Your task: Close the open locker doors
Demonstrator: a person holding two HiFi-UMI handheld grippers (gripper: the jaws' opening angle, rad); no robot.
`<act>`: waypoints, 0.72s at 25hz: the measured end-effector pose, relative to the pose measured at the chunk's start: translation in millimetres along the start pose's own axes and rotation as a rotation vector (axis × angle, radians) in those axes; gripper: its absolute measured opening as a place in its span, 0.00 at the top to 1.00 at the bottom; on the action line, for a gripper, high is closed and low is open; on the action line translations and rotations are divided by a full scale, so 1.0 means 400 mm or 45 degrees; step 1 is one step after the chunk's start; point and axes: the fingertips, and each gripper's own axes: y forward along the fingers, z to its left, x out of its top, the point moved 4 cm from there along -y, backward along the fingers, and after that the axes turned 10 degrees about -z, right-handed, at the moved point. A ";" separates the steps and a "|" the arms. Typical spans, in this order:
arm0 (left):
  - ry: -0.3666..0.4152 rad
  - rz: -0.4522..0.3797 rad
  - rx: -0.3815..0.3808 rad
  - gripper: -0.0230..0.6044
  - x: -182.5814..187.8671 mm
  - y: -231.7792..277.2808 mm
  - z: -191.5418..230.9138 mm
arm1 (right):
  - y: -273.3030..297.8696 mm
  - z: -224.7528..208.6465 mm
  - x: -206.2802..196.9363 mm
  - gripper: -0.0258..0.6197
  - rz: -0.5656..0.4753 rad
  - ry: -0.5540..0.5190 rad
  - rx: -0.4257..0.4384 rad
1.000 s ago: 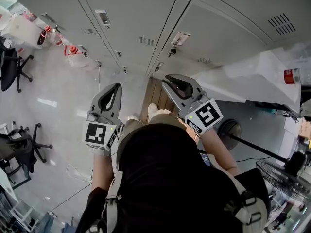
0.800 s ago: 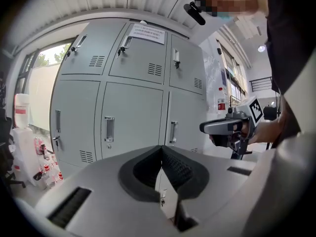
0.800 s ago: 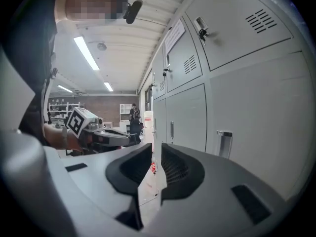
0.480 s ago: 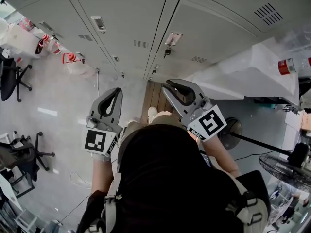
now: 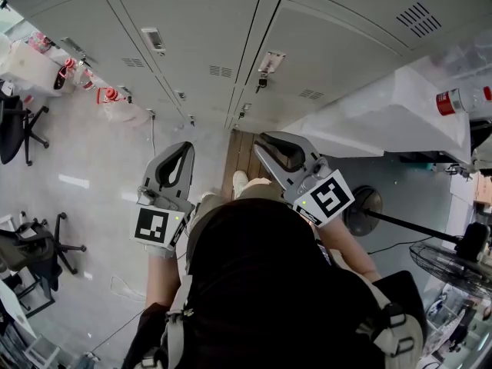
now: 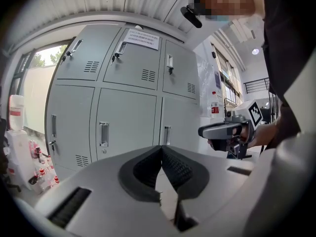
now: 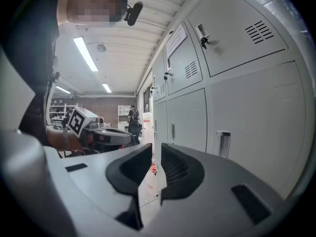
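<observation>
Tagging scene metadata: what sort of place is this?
Probably an indoor workshop or lab staff area. A wall of grey metal lockers, a wheeled office chair and a standing fan point that way.

Lockers [image 5: 192, 21]: pale grey all over, with darker vent slits. Left gripper [image 5: 178, 151] and right gripper [image 5: 263, 141]: we note light grey shells and black ribbed pads [image 6: 144, 169], each with a black-and-white square marker pattern. Floor [image 5: 84, 183]: whitish grey. Planks [image 5: 242, 156]: brown wood. Chairs [image 5: 15, 121]: black. Sheet [image 5: 384, 118]: white. Bottle [image 5: 461, 98]: we see a red label.
</observation>
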 end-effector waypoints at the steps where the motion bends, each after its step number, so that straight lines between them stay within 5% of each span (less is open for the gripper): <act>1: -0.001 0.000 0.001 0.95 -0.001 0.000 0.000 | 0.001 0.001 -0.002 0.86 0.001 0.004 0.001; 18: -0.027 0.025 0.021 0.95 -0.031 0.001 0.003 | 0.013 0.007 -0.026 0.86 0.018 0.049 0.034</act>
